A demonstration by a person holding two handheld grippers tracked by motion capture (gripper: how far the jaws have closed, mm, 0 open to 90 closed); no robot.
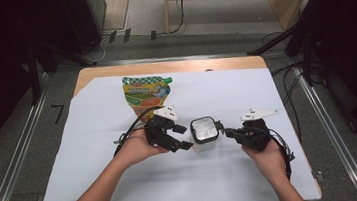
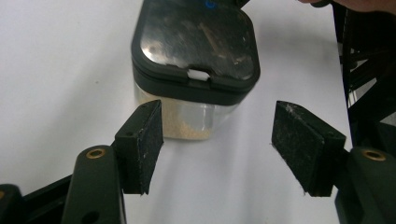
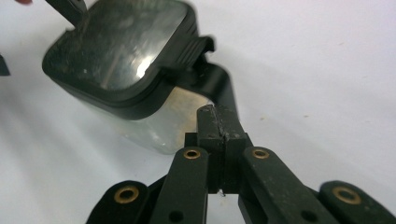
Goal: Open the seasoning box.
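Both grippers flank the lidded container (image 1: 204, 134): left gripper (image 1: 182, 137) spread apart, right gripper (image 1: 226, 132) pressed together, gripping nothing visible.

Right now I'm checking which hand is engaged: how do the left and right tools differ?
The left tool has its jaws spread wide, holding nothing; the right tool has its jaws pressed together. The left sits short of the clear container, apart from it; the right is up against the container's black lid tab. Both point at the container.
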